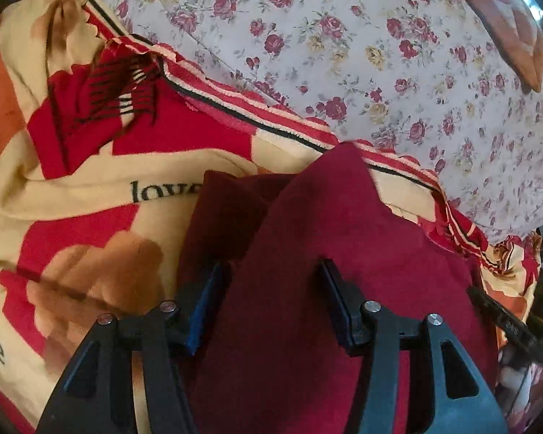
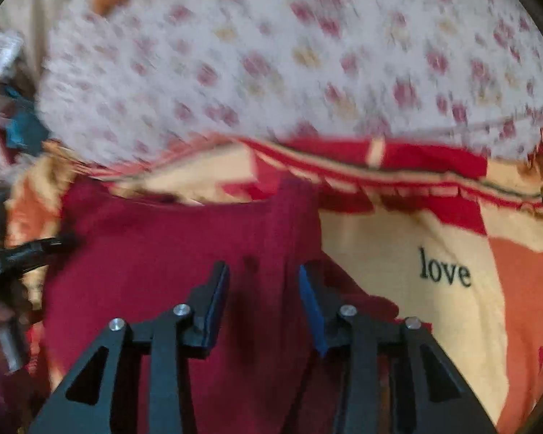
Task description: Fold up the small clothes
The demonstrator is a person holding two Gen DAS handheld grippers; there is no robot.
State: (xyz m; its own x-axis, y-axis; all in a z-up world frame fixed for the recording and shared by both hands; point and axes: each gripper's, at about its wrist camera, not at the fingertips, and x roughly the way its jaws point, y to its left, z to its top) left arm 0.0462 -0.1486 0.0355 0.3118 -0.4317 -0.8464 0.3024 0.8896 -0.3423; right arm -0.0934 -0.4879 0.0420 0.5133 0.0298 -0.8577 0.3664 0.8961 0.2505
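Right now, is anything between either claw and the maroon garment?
Nothing visible. The left claw and right claw both hang open directly over the maroon garment, which lies on the patterned blanket.

— Where are you working?

— You're in a home bedroom, on a bed: a white bedsheet printed with small red roses (image 1: 344, 54) covers it, a cream, red and orange fleece blanket lettered "love" (image 1: 90, 195) lies across it, and an orange cushion (image 1: 521, 50) sits near the edge.
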